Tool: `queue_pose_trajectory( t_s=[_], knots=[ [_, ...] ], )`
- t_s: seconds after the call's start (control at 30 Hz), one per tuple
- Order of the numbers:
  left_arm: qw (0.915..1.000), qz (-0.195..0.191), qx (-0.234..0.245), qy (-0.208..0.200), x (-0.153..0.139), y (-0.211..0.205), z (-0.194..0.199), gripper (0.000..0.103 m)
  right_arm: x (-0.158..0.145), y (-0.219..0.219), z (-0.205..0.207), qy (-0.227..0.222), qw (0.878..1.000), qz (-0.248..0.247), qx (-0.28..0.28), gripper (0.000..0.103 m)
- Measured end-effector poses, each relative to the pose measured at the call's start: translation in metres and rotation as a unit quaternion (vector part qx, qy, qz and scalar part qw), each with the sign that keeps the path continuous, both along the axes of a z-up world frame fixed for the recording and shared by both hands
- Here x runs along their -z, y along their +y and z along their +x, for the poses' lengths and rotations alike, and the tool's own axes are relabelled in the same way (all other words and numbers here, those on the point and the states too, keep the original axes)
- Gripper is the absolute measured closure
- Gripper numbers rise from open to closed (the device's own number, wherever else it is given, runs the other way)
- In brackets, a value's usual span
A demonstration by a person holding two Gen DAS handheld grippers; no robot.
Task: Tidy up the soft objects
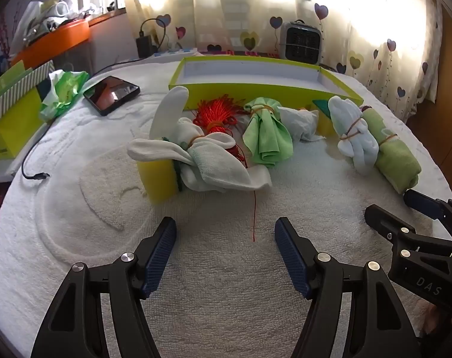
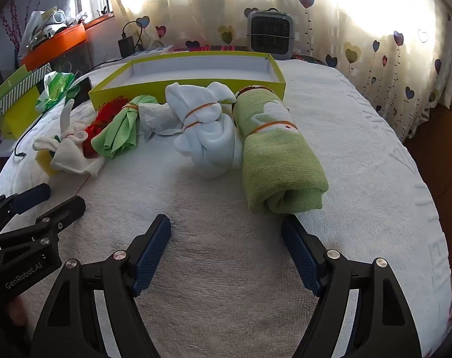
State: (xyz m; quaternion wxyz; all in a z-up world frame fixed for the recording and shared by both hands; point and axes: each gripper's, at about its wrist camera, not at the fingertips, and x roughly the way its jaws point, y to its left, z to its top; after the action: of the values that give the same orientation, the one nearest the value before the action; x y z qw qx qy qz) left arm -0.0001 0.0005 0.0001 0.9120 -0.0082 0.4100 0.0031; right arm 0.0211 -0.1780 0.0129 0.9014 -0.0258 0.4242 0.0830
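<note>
Several soft bundles lie in a row on a white towel-covered table [image 1: 226, 268] in front of a yellow-green shallow box [image 1: 255, 89]. From the left: a yellow sponge [image 1: 157, 179], white gloves tied with a band [image 1: 208, 161], a red string tassel [image 1: 217, 116], a light green cloth [image 1: 266, 137], a white tissue wad [image 1: 300, 122], a pale blue bundle [image 2: 208, 134] and a rolled green towel [image 2: 279, 161]. My left gripper [image 1: 226, 238] is open and empty, short of the gloves. My right gripper [image 2: 226, 235] is open and empty, just before the green towel's end.
A phone [image 1: 111, 94] and a black cable [image 1: 32, 161] lie at the left. A green box with tissues [image 1: 14, 113] stands at the far left edge. A small grey heater [image 1: 300, 41] and a charger [image 1: 143, 44] stand behind the box, before heart-print curtains.
</note>
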Motion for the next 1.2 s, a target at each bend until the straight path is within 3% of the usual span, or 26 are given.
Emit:
queue_pose_trajectory(
  t_s=[1.2],
  knots=[
    [1.0000,0.006,0.000,0.001,-0.0001,-0.0005,0.0001,0.034,0.0001,-0.0004,-0.0004,-0.001,1.000,0.002,0.000,0.026]
  ],
)
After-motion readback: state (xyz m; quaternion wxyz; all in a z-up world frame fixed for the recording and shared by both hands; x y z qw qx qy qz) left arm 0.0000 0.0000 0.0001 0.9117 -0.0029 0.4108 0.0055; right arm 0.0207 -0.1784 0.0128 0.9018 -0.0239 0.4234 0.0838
